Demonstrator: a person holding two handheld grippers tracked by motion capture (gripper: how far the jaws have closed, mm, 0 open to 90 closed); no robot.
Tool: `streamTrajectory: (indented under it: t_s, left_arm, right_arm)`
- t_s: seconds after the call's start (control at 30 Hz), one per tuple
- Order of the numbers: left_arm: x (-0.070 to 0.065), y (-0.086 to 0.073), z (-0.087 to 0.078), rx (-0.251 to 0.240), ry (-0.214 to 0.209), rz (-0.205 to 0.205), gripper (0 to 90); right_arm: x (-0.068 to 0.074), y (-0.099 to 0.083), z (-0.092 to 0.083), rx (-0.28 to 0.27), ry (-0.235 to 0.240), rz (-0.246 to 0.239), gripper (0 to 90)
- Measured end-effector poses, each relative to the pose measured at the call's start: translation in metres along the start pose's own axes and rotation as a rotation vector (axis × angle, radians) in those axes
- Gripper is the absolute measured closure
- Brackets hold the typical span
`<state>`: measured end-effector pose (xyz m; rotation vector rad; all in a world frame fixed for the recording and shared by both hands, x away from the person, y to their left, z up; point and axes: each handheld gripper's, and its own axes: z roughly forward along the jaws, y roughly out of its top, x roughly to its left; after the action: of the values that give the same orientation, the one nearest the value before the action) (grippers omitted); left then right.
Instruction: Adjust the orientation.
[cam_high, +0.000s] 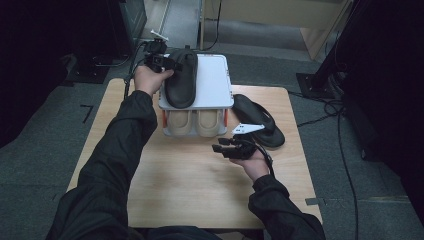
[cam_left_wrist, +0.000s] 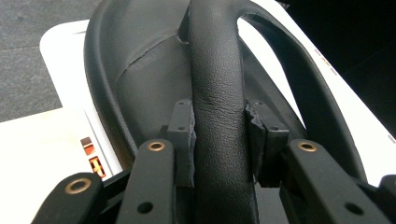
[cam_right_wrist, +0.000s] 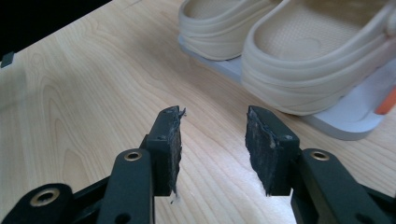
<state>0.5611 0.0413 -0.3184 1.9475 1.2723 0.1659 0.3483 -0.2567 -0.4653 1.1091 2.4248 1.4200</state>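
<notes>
A black sandal (cam_high: 181, 80) lies on the white top shelf (cam_high: 215, 80) of a small shoe rack at the table's far edge. My left gripper (cam_high: 167, 64) is at its left side, and in the left gripper view its pads (cam_left_wrist: 183, 135) lie against both sides of the sandal's thick strap (cam_left_wrist: 217, 70). A second black sandal (cam_high: 260, 120) lies on the table to the right of the rack. My right gripper (cam_high: 220, 145) hovers low over the table in front of the rack, open (cam_right_wrist: 212, 126) with nothing between its pads.
A pair of beige clogs (cam_high: 195, 122) sits on the rack's lower shelf (cam_right_wrist: 345, 126), heels toward me. The wooden table (cam_high: 190, 185) stretches out in front of the rack. Cables and dark stands lie on the floor around it.
</notes>
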Motion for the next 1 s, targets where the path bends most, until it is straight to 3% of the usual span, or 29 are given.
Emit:
streamTrajectory:
  t_s: [0.23,0.5,0.7,0.8,0.9,1.0]
  left_arm:
    - [0.001,-0.003,-0.021,-0.024,-0.016,0.045,54.5]
    - [0.012,-0.019,-0.046,-0.066,-0.035,0.033,54.1]
    - [0.020,-0.036,-0.057,-0.055,-0.006,0.062,53.8]
    - [0.026,-0.049,-0.060,-0.063,-0.017,0.047,53.9]
    - [0.031,-0.059,-0.063,-0.070,-0.026,0.035,54.1]
    - [0.037,-0.070,-0.068,-0.081,-0.021,0.023,54.2]
  right_arm:
    - [-0.011,0.000,-0.012,-0.030,-0.027,0.016,56.1]
    - [-0.032,0.000,-0.031,-0.052,-0.089,0.051,56.6]
    - [-0.052,-0.003,-0.032,-0.049,-0.146,0.084,58.3]
    - [-0.063,-0.005,-0.033,-0.038,-0.169,0.106,62.6]
    - [-0.076,-0.005,-0.034,-0.011,-0.209,0.098,66.0]
    - [-0.089,-0.006,-0.036,-0.017,-0.222,0.116,67.6]
